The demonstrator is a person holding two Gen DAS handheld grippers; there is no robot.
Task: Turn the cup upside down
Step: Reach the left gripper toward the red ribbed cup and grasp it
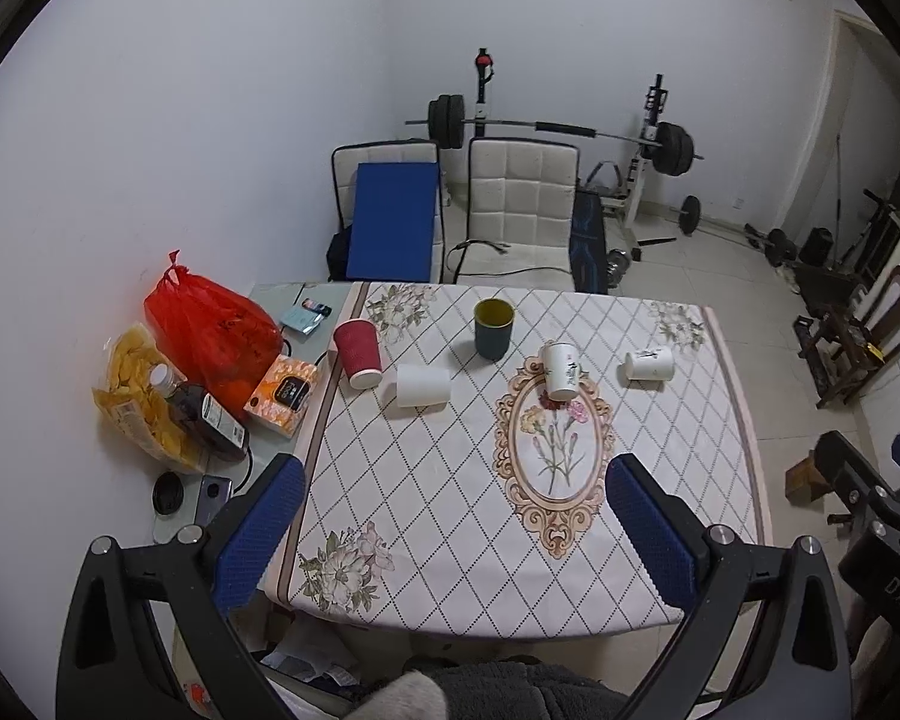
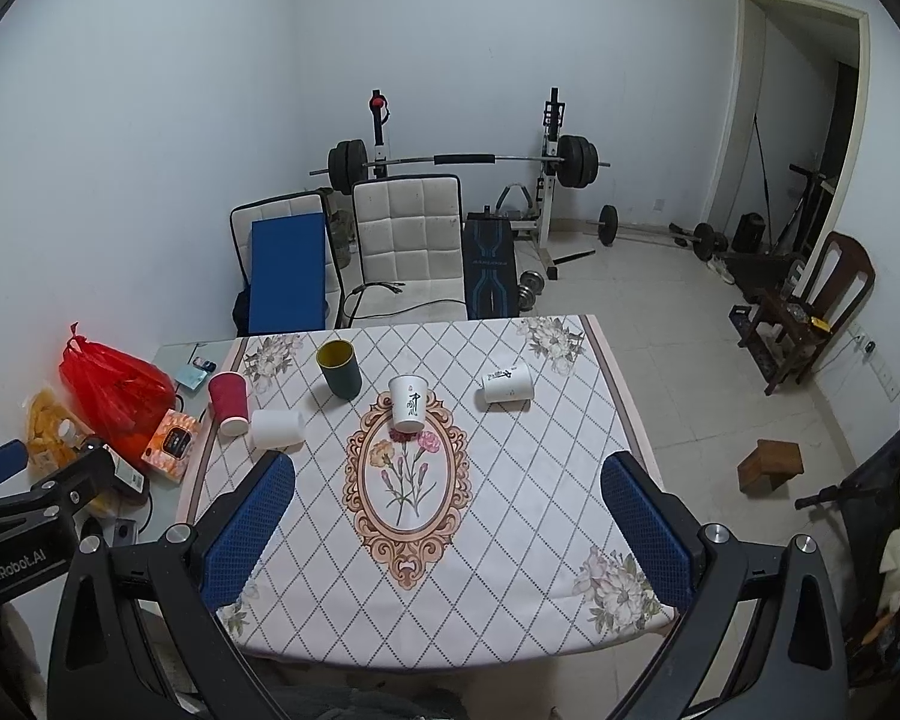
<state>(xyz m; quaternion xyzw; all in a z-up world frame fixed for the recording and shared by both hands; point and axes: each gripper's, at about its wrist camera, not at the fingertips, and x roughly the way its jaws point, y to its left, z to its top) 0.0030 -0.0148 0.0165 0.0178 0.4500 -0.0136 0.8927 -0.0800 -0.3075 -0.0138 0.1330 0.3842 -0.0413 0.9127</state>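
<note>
Several cups are on the patterned tablecloth [image 1: 450, 480] [image 2: 510, 510]. A dark green cup [image 1: 493, 329] [image 2: 338, 369] stands upright, mouth up. A red paper cup [image 1: 358, 353] [image 2: 228, 402] stands near the left edge. A plain white cup [image 1: 423, 386] [image 2: 277, 426] lies on its side. A white printed cup [image 1: 560, 370] [image 2: 407, 402] stands at the medallion's top. Another printed cup [image 1: 650, 365] [image 2: 507, 383] lies on its side. My left gripper [image 1: 453, 474] is open and empty above the near table. My right gripper [image 2: 447, 471] is open and empty too.
A red bag [image 1: 210, 330] [image 2: 114, 387], chips, a bottle [image 1: 204, 414] and a tissue box [image 1: 283, 396] [image 2: 171, 445] crowd the table's left side. Two white chairs [image 1: 522, 204] [image 2: 408, 240] and a barbell rack stand behind. A wooden chair [image 2: 810, 312] is at the right.
</note>
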